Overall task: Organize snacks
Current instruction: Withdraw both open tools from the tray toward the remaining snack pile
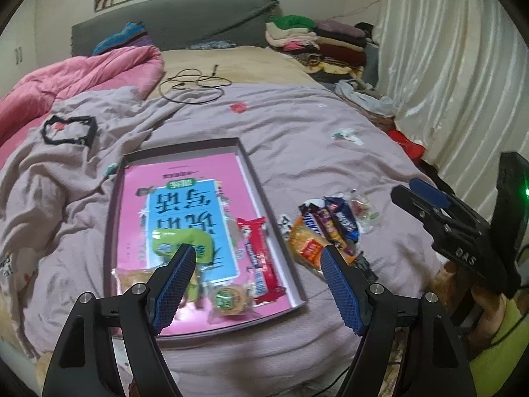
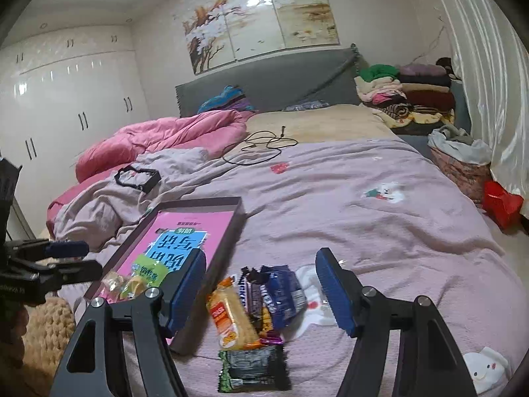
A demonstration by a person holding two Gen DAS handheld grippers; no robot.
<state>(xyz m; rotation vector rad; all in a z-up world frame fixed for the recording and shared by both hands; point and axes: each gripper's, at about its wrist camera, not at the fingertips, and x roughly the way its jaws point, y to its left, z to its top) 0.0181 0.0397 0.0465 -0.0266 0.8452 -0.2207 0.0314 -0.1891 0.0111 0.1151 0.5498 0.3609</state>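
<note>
Left wrist view: left gripper point(image 1: 256, 258) spread wide, empty, above the tray point(image 1: 299, 301); red bar point(image 1: 261, 258) already inside at 4 o'clock.

Right wrist view: right gripper point(image 2: 261, 276) wide, empty, over the snack pile point(image 2: 261, 301); best pinch the orange pack point(image 2: 231, 321) across its width; green-black packet point(image 2: 253, 367) at 6 o'clock, bedcover point(image 2: 380, 231) folds may snag.

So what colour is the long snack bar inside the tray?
Red and white snack bar, clearest in the left wrist view.
</note>
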